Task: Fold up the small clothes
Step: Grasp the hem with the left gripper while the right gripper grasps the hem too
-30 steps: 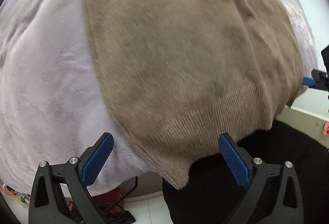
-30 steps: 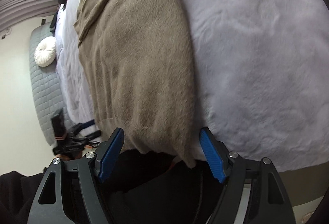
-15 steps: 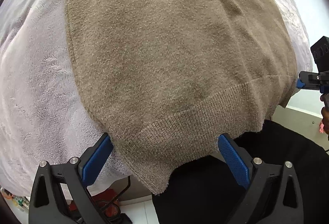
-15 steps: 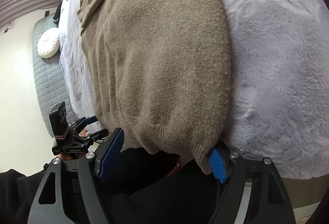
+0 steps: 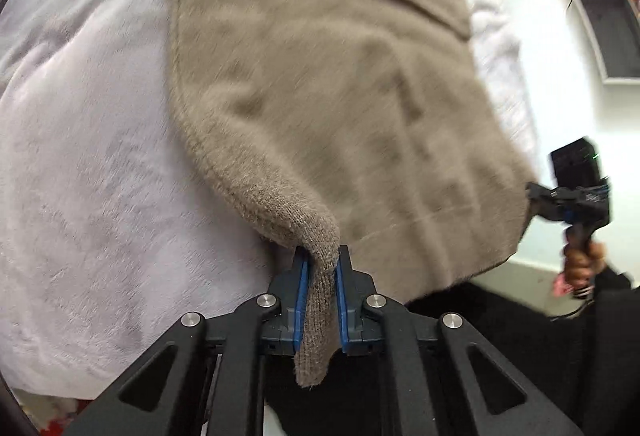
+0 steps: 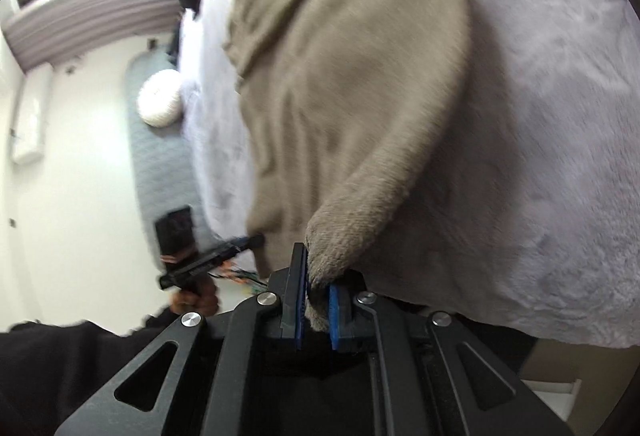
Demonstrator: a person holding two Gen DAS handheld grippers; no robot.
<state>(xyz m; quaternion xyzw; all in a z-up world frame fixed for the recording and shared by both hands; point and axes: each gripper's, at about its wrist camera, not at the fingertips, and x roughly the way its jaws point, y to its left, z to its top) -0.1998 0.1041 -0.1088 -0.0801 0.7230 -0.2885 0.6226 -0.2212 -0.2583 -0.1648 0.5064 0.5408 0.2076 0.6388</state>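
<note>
From the left wrist, the left gripper [image 5: 321, 268] has just closed and its blue pads now pinch one corner of the ribbed hem of the tan sweater [image 5: 320, 95]; a strip of knit runs down between the pads and hangs out below them. The rest of the sweater spreads away from the jaws over the pale fleece blanket [image 5: 88, 175]. Off at the right edge, the right gripper [image 5: 534, 195] meets the opposite hem corner, gripped by a hand [image 5: 580, 264].

From the right wrist, the right gripper [image 6: 316, 276] has likewise just closed, and its pads clamp the other hem corner, the knit bunched into a rounded fold right at the tips. The sweater [image 6: 352, 75] stretches away across the blanket [image 6: 552, 115]. To the left, the left gripper [image 6: 250, 242] touches the far corner of the hem, held by the other hand [image 6: 196, 300]. A round white cushion [image 6: 160, 99] lies beyond
</note>
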